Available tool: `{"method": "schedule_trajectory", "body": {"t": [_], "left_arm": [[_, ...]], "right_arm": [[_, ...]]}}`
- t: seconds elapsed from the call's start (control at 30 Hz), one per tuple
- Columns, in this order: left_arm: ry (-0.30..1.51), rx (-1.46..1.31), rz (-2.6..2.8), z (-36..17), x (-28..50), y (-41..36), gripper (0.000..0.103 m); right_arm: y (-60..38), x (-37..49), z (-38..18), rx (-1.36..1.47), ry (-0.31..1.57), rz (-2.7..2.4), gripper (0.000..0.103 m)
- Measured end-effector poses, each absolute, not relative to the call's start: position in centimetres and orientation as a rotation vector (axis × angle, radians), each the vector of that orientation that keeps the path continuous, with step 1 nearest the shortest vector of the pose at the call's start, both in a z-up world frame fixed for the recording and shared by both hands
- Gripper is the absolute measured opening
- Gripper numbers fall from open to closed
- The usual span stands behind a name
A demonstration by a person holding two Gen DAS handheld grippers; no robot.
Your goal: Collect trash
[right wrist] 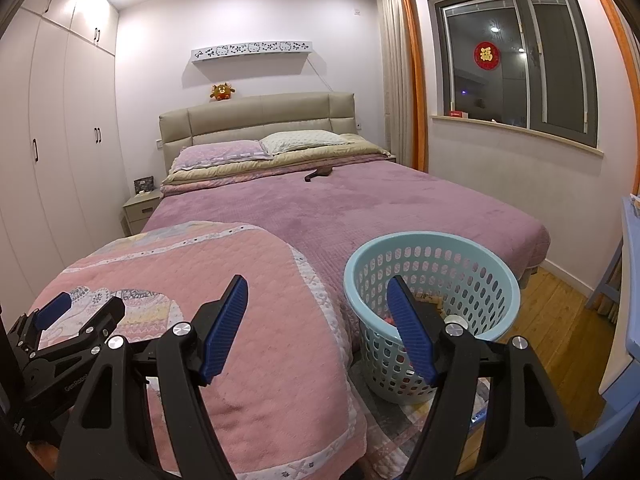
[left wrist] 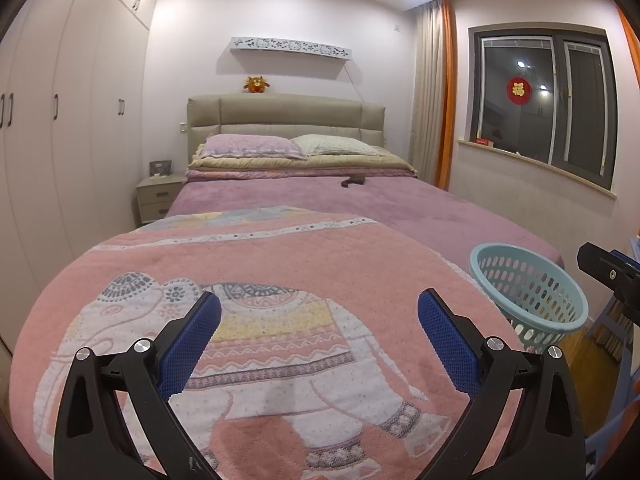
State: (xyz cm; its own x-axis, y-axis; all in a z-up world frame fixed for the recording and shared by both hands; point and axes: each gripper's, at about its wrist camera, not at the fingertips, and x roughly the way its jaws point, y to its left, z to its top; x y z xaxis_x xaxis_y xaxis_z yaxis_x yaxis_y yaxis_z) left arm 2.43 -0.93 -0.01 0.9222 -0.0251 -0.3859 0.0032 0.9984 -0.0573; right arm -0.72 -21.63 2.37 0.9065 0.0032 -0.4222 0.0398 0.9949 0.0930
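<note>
A light blue perforated basket (right wrist: 434, 258) stands on the floor at the foot of the bed, right of the pink elephant quilt (right wrist: 224, 280); a few small items lie inside it. It also shows in the left wrist view (left wrist: 532, 284). My left gripper (left wrist: 320, 312) is open and empty above the quilt (left wrist: 260, 264). My right gripper (right wrist: 318, 292) is open and empty, over the quilt's right edge beside the basket. The left gripper also shows at the lower left of the right wrist view (right wrist: 80, 312). A small dark object (right wrist: 318, 173) lies far up the purple bedspread near the pillows.
The bed (right wrist: 360, 208) fills the middle of the room. Wardrobes (left wrist: 60, 120) line the left wall, with a nightstand (left wrist: 158, 198) beside the headboard. A window (right wrist: 516, 64) and orange curtain are on the right. Blue furniture (right wrist: 630, 280) stands at the right edge on the wooden floor.
</note>
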Motion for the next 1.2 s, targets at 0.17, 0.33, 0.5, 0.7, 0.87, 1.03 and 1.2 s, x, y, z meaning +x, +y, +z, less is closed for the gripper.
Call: {"method": "schedule_trajectory", "body": {"t": [0.17,0.33,0.5,0.7,0.87,1.03,1.2], "left_arm": [[0.396,-0.055,-0.015,0.01,2.44,-0.90,0.096],[0.397,-0.055,-0.015,0.02,2.44,-0.90,0.096],[0.399,-0.055,-0.016,0.02,2.45,-0.92,0.096],[0.407,-0.061,-0.014,-0.21,2.49,-0.88,0.096],[0.408,-0.058,-0.013,-0.12,2.66,-0.90,0.096],[0.408,-0.057,-0.013,-0.08,2.67,-0.87,0.096],[0.408,-0.057,-0.014,-0.07,2.66,-0.89,0.096]], "right_arm": [[-21.60,-0.75,2.36,0.102,0.436,-0.017,0.068],[-21.58,-0.74,2.31,0.101,0.436,-0.018,0.068],[-21.58,-0.63,2.12,0.104,0.440,-0.015,0.068],[-21.65,-0.68,1.94,0.114,0.438,-0.017,0.068],[-21.78,-0.73,1.83,0.115,0.440,-0.017,0.068],[-21.80,-0.71,1.74,0.114,0.442,-0.016,0.068],[-21.78,-0.72,1.75,0.115,0.442,-0.018,0.068]]}}
